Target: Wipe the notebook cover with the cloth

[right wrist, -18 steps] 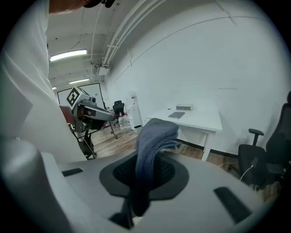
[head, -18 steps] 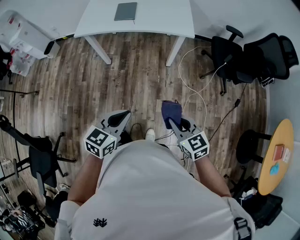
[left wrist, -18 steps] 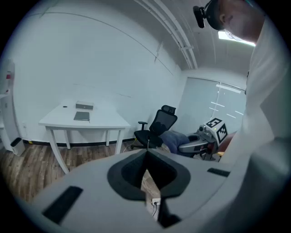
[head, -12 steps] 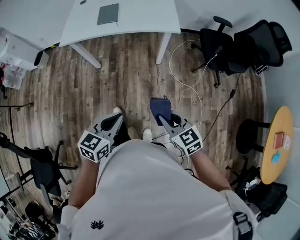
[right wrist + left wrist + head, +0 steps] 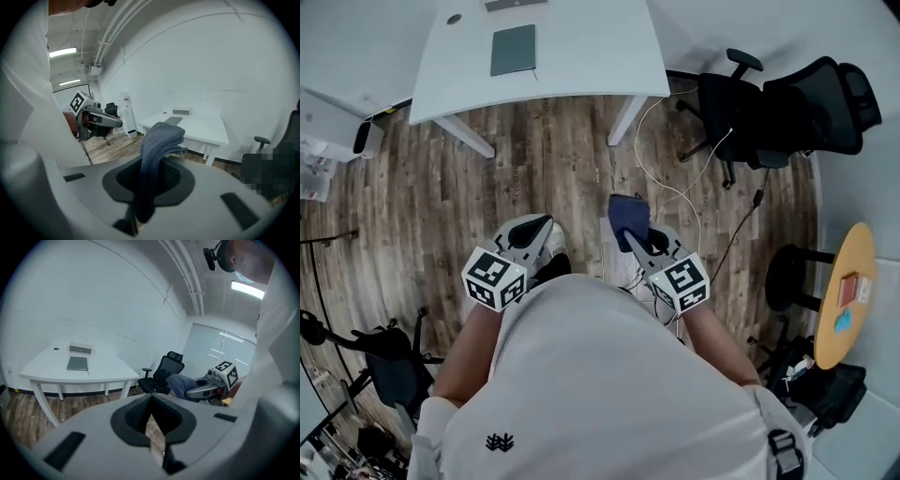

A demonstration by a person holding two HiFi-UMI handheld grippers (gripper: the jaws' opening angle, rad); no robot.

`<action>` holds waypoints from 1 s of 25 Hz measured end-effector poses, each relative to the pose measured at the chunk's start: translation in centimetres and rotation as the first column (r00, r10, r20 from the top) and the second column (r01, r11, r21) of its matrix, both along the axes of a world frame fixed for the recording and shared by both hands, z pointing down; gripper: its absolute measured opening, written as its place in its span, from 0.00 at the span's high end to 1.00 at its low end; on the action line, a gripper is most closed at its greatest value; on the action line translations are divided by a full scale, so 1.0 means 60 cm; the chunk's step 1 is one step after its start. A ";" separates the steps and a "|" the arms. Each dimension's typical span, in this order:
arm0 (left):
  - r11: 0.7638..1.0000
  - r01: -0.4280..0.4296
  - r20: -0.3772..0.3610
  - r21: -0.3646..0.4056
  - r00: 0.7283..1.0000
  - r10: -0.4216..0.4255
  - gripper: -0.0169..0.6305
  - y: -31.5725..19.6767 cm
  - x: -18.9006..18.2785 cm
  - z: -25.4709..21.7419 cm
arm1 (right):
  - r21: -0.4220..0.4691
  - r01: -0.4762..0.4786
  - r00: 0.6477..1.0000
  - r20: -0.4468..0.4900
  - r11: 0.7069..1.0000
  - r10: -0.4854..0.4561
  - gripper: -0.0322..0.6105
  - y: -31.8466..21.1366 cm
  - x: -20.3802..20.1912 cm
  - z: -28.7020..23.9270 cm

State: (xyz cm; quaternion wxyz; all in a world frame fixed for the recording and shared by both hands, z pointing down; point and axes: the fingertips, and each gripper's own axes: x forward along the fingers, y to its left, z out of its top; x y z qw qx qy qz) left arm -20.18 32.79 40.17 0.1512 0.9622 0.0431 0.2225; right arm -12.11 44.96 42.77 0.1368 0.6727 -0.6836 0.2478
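Both grippers are well short of the table, held over the wood floor in front of the person's torso and pointing toward the table.

Right gripper: jaws clenched on the cloth. It's dark blue and bunched, and it sticks out past the jaw tips on the table side. In the right gripper view the cloth runs up out of the closed jaws, with its top folded over toward the table.

Left gripper: jaws together with nothing between them. The left gripper view shows only a thin slit at the tips, with floor visible through it.

Notebook: dark grey-green, closed, lying flat on the table top left of centre, a bit back from the front edge. Nothing is touching it and the cloth is well apart from it. A flat grey box sits on the table just behind the notebook, toward the wall. A small dark round spot is on the table top to the notebook's left, toward the back.

Right of the table are two black office chairs, and a white cable loops across the floor from there. Further right of the table, near the frame edge, is a round orange side table.
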 end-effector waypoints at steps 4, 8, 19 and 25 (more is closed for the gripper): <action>0.999 -0.043 -0.018 0.001 0.999 0.043 0.96 -0.097 0.041 -0.008 | -0.016 -0.019 1.000 -0.012 1.000 0.019 0.88 -0.098 0.037 -0.016; 0.999 -0.044 -0.009 -0.009 0.999 0.044 0.97 -0.158 0.065 0.013 | -0.006 -0.041 0.999 -0.020 0.999 0.041 0.88 -0.155 0.060 -0.012; 0.994 0.111 0.013 -0.017 0.994 -0.111 0.97 -0.316 0.158 0.055 | -0.033 0.121 0.991 -0.048 0.992 -0.123 0.88 -0.349 0.198 0.009; 0.969 0.246 0.084 0.010 0.966 -0.246 0.97 -0.435 0.223 0.091 | -0.046 0.314 0.945 -0.078 0.948 -0.317 0.88 -0.503 0.306 0.023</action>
